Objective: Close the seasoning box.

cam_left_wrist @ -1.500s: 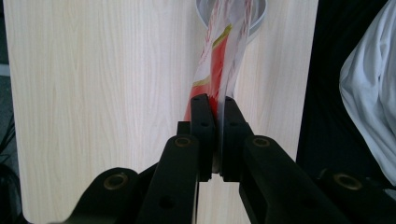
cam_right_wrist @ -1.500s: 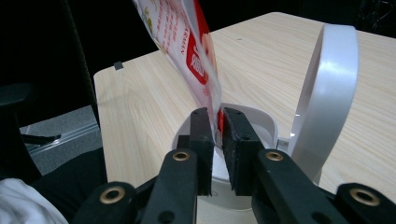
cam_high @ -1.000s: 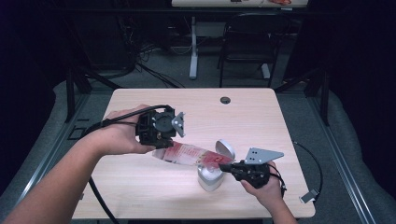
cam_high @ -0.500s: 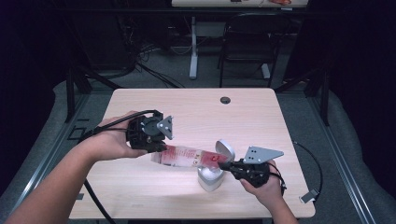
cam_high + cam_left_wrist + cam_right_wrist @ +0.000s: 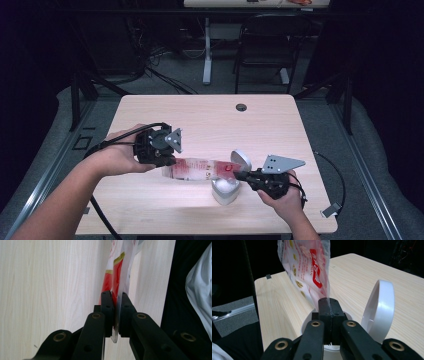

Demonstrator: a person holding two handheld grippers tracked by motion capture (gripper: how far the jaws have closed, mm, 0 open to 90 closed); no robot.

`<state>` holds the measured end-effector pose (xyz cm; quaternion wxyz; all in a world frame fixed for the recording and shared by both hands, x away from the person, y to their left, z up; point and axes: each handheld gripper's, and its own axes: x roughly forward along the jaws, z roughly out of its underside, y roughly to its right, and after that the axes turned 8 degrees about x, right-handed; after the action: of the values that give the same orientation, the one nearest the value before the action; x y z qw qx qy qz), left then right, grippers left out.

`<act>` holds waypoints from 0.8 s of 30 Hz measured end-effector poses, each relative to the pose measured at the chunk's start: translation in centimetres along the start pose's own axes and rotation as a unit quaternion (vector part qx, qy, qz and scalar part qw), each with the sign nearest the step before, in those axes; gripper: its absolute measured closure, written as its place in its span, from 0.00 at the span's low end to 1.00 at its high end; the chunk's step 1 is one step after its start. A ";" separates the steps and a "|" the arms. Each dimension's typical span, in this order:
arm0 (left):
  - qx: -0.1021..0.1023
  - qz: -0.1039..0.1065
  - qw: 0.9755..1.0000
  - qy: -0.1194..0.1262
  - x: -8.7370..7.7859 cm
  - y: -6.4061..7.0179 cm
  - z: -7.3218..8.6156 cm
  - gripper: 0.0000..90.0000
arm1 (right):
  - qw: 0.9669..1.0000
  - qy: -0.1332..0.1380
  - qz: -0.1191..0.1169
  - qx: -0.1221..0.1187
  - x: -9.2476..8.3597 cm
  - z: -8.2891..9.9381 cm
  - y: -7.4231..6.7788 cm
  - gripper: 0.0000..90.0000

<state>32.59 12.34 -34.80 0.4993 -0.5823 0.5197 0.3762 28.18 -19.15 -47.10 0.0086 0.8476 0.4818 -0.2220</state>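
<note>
Bag: a red-and-white plastic packet [image 5: 200, 169] hangs stretched between the two grippers, clear of the wooden table [image 5: 210, 125]; in the high view it runs from 9 o'clock to 3 o'clock, just in front of table centre
Left gripper [image 5: 167, 161]: jaws clamped on the packet's left end; in the left gripper view [image 5: 115, 315] the film is pinched flat between the two black pads, a sliver poking out below them towards 6 o'clock, the rest rising towards 12 o'clock
Right gripper [image 5: 239, 175]: jaws pressed together on the packet's right edge; in the right gripper view [image 5: 329, 312] the packet fans upward to 11 o'clock from the fingertips
Container: a white round tub [image 5: 225, 191] sits directly beneath the right gripper's jaws; its hinged lid [image 5: 241, 159] stands open at 1 o'clock of the tub
Table hole: a dark grommet [image 5: 241, 107] lies at 12 o'clock, well apart from the packet
</note>
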 end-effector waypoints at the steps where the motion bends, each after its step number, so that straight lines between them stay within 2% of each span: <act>1: -0.001 0.001 1.000 0.001 0.1 0.0 0.1 0.95 | 1.000 0.000 0.001 -0.001 0.0 -0.1 0.0 1.00; 4: -0.005 0.002 1.000 -0.001 0.7 0.1 0.6 0.95 | 1.000 0.003 -0.001 -0.001 0.0 -0.3 0.0 1.00; 11: -0.019 0.006 1.000 0.011 1.7 0.3 1.8 0.96 | 1.000 0.002 0.002 -0.007 0.3 -1.2 -0.2 1.00; 24: -0.048 0.009 0.998 0.037 3.8 0.6 4.3 0.96 | 0.999 -0.026 0.016 -0.039 1.1 -3.5 -1.0 1.00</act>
<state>33.05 15.65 -39.53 0.4483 -0.6144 0.5240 0.3833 29.13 -16.86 -44.16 0.0577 0.8481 0.4762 -0.2252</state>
